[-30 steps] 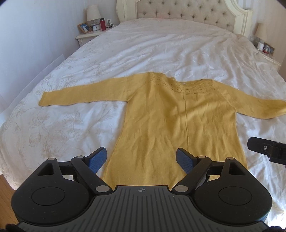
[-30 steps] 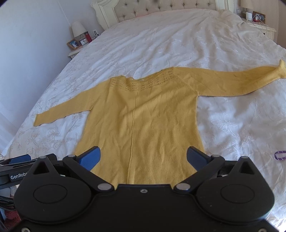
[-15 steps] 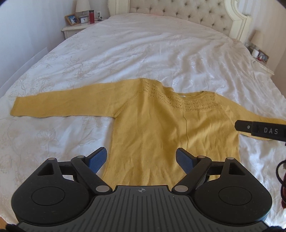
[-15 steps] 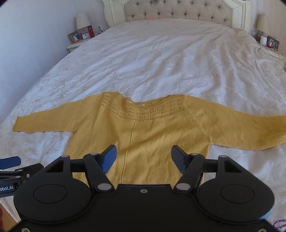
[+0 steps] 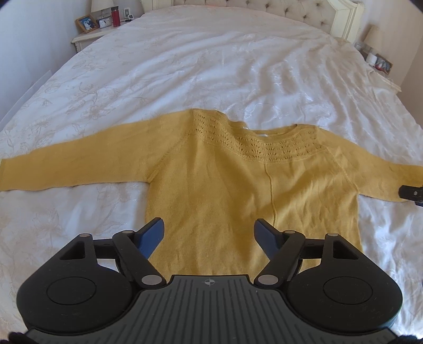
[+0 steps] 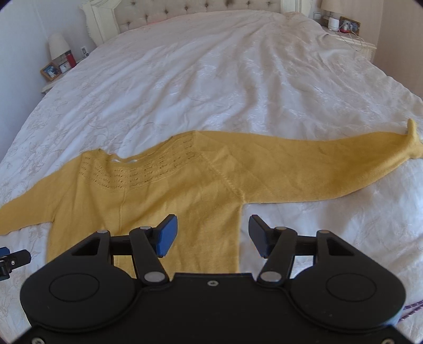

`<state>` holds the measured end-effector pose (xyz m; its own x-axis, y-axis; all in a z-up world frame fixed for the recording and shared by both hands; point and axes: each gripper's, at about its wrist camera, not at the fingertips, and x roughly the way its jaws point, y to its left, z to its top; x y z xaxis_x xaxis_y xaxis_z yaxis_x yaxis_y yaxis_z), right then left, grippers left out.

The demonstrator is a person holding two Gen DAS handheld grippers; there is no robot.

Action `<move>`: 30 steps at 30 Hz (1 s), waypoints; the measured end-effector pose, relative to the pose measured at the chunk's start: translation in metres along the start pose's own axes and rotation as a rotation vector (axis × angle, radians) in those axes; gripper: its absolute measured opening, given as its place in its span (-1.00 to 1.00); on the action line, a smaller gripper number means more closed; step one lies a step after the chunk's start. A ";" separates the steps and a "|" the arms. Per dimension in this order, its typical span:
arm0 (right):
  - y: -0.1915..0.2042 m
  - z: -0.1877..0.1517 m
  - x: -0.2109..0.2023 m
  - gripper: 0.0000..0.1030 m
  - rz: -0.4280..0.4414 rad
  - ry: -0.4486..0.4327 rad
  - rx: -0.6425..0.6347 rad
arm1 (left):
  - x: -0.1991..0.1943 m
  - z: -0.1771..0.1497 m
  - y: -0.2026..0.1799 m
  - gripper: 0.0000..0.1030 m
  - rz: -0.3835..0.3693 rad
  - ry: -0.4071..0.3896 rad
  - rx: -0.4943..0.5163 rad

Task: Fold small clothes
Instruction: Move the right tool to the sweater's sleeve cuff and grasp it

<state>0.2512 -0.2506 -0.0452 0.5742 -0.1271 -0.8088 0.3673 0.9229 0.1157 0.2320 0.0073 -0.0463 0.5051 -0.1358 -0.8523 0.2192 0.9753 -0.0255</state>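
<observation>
A mustard-yellow knit sweater [image 5: 238, 185] lies flat on the white bed, both sleeves spread out sideways and the neckline toward the headboard. It also shows in the right wrist view [image 6: 185, 190]. My left gripper [image 5: 208, 235] is open and empty above the sweater's lower left body. My right gripper [image 6: 211, 235] is open and empty over the sweater's right side edge, below the right armpit. The right sleeve [image 6: 330, 164] runs out to the right, its cuff curled up.
The white quilted bedspread [image 5: 211, 66] fills the view up to a tufted headboard [image 5: 264, 8]. A nightstand [image 5: 90, 34] with a photo frame and red bottle stands at the left, another nightstand [image 6: 351, 34] at the right. The other gripper's tip [image 5: 412, 191] shows at the right edge.
Both grippers have moved forward over the bed toward the sweater. The right gripper has shifted toward the sweater's right side. The sweater has not moved.
</observation>
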 end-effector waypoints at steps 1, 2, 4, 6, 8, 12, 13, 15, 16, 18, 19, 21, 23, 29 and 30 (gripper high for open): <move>-0.014 0.004 -0.001 0.23 -0.012 -0.005 0.007 | 0.000 -0.001 -0.005 0.44 0.007 0.004 -0.008; -0.029 0.009 -0.002 0.24 -0.023 -0.011 0.012 | -0.001 -0.002 -0.010 0.44 0.012 0.007 -0.017; -0.063 0.022 -0.002 0.24 -0.042 -0.021 0.016 | -0.005 -0.005 -0.020 0.44 0.031 0.014 -0.044; -0.094 0.035 -0.004 0.24 -0.062 -0.024 0.011 | -0.009 -0.009 -0.031 0.44 0.052 0.021 -0.085; -0.130 0.048 -0.009 0.24 -0.093 -0.041 -0.001 | -0.012 -0.013 -0.043 0.44 0.060 0.033 -0.116; -0.192 0.072 -0.019 0.24 -0.157 -0.057 -0.017 | -0.014 -0.020 -0.072 0.44 0.063 0.050 -0.138; -0.210 0.079 -0.018 0.25 -0.180 -0.054 -0.025 | -0.015 -0.021 -0.081 0.44 0.065 0.050 -0.141; -0.238 0.087 -0.016 0.25 -0.212 -0.046 -0.036 | -0.018 -0.024 -0.095 0.44 0.065 0.049 -0.149; -0.251 0.091 -0.015 0.25 -0.228 -0.038 -0.039 | -0.019 -0.025 -0.101 0.44 0.064 0.050 -0.154; -0.276 0.097 -0.008 0.24 -0.247 -0.021 -0.038 | -0.020 -0.027 -0.111 0.44 0.063 0.054 -0.160; -0.290 0.099 -0.006 0.23 -0.248 -0.010 -0.031 | -0.021 -0.027 -0.116 0.44 0.064 0.055 -0.160; -0.308 0.103 0.006 0.16 -0.232 0.022 0.000 | -0.022 -0.029 -0.126 0.44 0.071 0.057 -0.154; -0.327 0.105 0.019 0.15 -0.192 0.050 0.062 | -0.024 -0.030 -0.132 0.44 0.082 0.058 -0.147; -0.353 0.099 0.046 0.18 -0.085 0.077 0.192 | -0.030 -0.030 -0.135 0.44 0.127 0.064 -0.156; -0.357 0.098 0.053 0.20 -0.080 0.083 0.206 | -0.030 -0.030 -0.134 0.44 0.134 0.065 -0.159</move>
<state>0.2222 -0.6220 -0.0726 0.4779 -0.1589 -0.8639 0.5557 0.8164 0.1572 0.1622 -0.1142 -0.0328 0.4648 0.0035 -0.8854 0.0164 0.9998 0.0126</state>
